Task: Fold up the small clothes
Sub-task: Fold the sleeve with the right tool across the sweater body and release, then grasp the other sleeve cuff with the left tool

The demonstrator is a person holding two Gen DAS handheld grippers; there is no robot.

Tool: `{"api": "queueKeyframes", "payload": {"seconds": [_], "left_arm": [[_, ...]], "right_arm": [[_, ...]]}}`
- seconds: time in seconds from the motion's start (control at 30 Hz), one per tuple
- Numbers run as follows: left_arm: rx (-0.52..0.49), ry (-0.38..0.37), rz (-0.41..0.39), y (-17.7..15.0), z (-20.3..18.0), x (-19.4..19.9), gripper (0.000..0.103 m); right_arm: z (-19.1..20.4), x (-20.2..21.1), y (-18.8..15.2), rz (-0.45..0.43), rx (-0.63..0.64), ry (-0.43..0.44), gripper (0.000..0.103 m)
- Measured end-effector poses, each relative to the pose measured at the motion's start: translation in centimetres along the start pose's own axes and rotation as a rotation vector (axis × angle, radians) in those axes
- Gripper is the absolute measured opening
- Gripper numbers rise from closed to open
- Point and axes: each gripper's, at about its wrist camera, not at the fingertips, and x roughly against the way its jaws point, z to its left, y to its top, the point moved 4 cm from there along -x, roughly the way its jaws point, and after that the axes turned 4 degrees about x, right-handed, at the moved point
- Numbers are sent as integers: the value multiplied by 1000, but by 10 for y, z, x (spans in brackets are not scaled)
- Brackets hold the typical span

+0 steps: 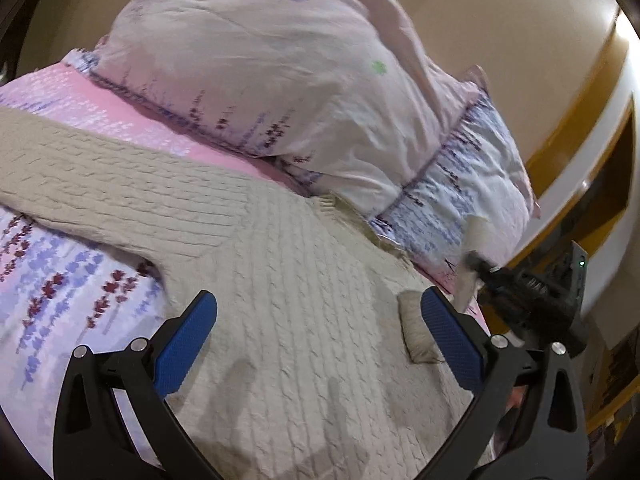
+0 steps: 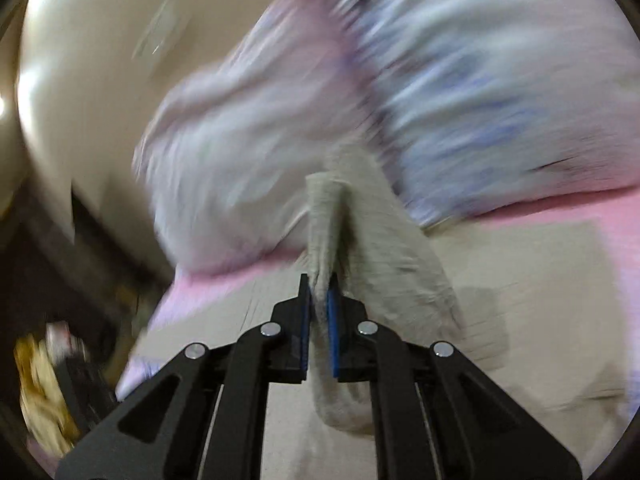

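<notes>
Pinching a beige sweater (image 2: pixel 384 256) fold, right tongs (image 2: pixel 319 300), blurred view, left tongs (image 1: pixel 320 312) spread wide above it.

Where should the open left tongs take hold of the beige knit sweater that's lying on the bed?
Probably the folded sleeve cuff beside the left tongs. It is a raised, thick fold on the flat beige cable-knit sweater, so one finger could slip under it. Come from above, slightly from the body side. The right tongs already pinch another part.

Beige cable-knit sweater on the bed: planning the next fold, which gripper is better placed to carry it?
Right. The right gripper is shut on the beige cable-knit sweater; the left gripper hovers open.
</notes>
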Motion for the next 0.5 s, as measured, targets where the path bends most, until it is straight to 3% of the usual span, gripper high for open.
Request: {"api": "queueKeyframes", "payload": {"seconds": [0.13,0.2,0.23,0.27,0.33,0.5], "left_arm": [[49,35,8,8,16,2,91],[84,27,29,12,24,0,85],[103,18,42,14,28,-1,81],[123,4,59,16,30,-4,80],[149,-23,91,20,32,-10,75],[171,-82,209,25,21,-40,61]], "right_arm": [[32,-56,-36,186,75,-3,7],[46,-73,-54,277,111,1,15],[51,-76,-58,305,127,15,31],[59,-74,-65,328,144,59,57],[65,-54,-73,306,157,113,72],[17,5,-65,199,-50,128,72]]}}
